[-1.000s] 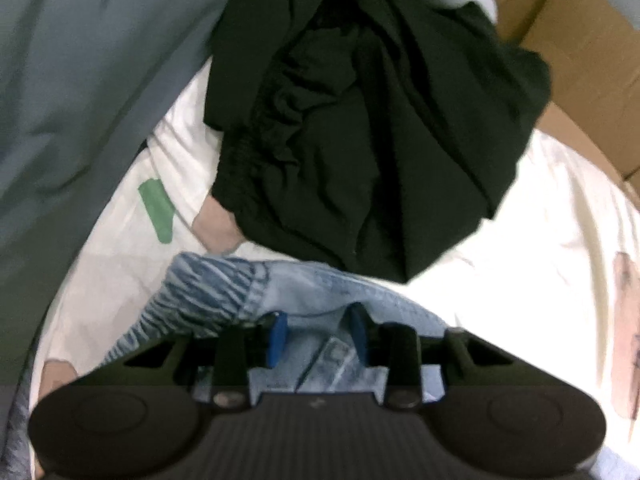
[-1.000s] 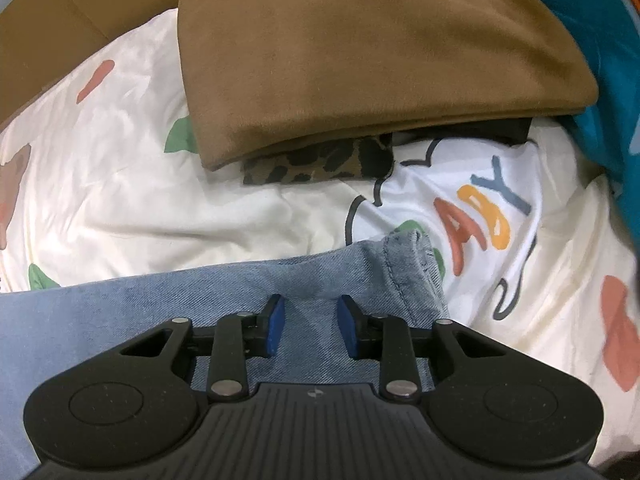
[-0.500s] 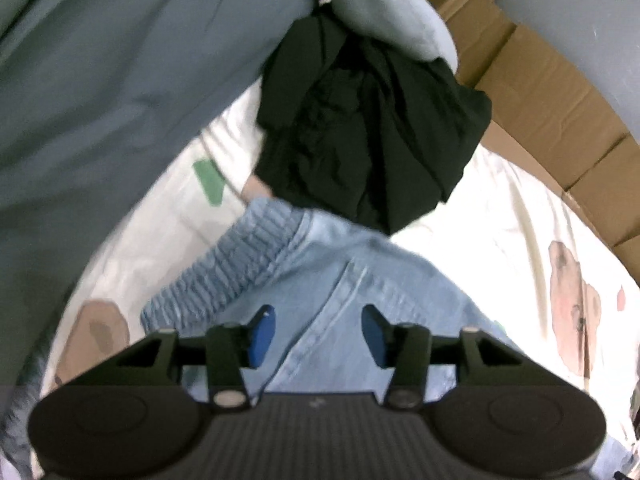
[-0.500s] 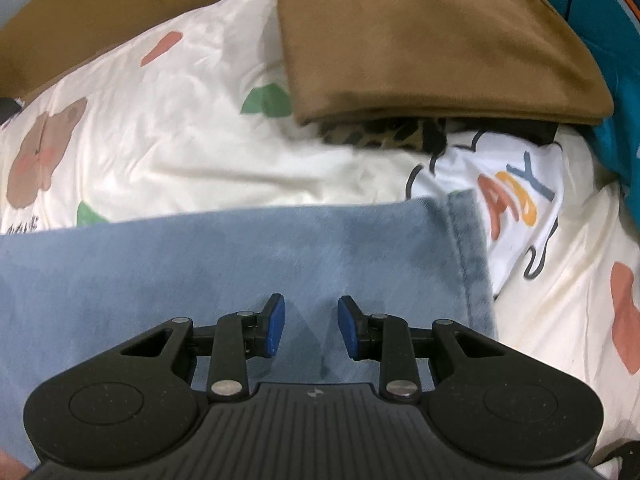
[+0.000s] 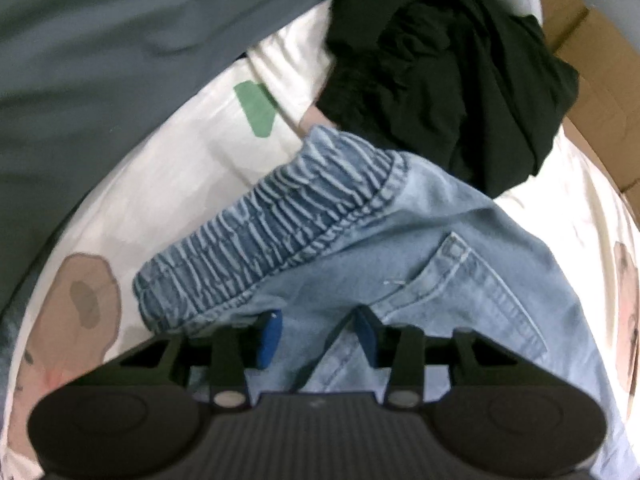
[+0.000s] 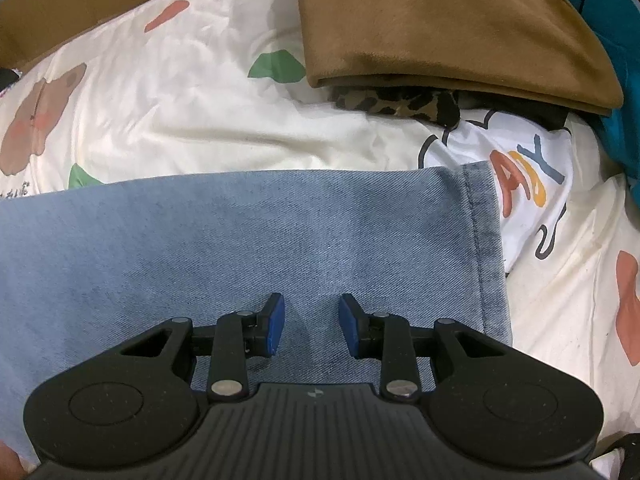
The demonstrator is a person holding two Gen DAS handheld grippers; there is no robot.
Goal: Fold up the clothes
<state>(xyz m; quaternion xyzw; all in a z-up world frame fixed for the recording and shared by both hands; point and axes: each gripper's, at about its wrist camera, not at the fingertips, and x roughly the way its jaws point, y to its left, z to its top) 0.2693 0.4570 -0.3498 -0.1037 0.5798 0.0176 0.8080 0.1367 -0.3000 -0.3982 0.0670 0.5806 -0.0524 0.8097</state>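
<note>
Light blue jeans lie on the printed bedsheet. Their gathered elastic waistband (image 5: 280, 220) and a back pocket (image 5: 472, 280) fill the left wrist view. My left gripper (image 5: 318, 334) points down just behind the waistband; its jaws are closing, with a ridge of denim between the blue pads (image 5: 270, 336), and no firm pinch shows. In the right wrist view the jeans leg (image 6: 240, 248) lies flat, its hem (image 6: 484, 240) at the right. My right gripper (image 6: 312, 328) hovers open over that leg, nothing pinched.
A crumpled black garment (image 5: 440, 72) lies just beyond the waistband, and grey-blue cloth (image 5: 100, 60) drapes at the left. A folded brown garment (image 6: 440, 28) rests on leopard-print fabric (image 6: 400, 104) beyond the leg. Teal fabric (image 6: 616, 60) sits far right; cardboard (image 5: 592, 60) borders the bed.
The left gripper let go of bunched denim, opened wider, moved down along the jeans behind the waistband, and is narrowing again. The right gripper slid left along the leg, away from the hem.
</note>
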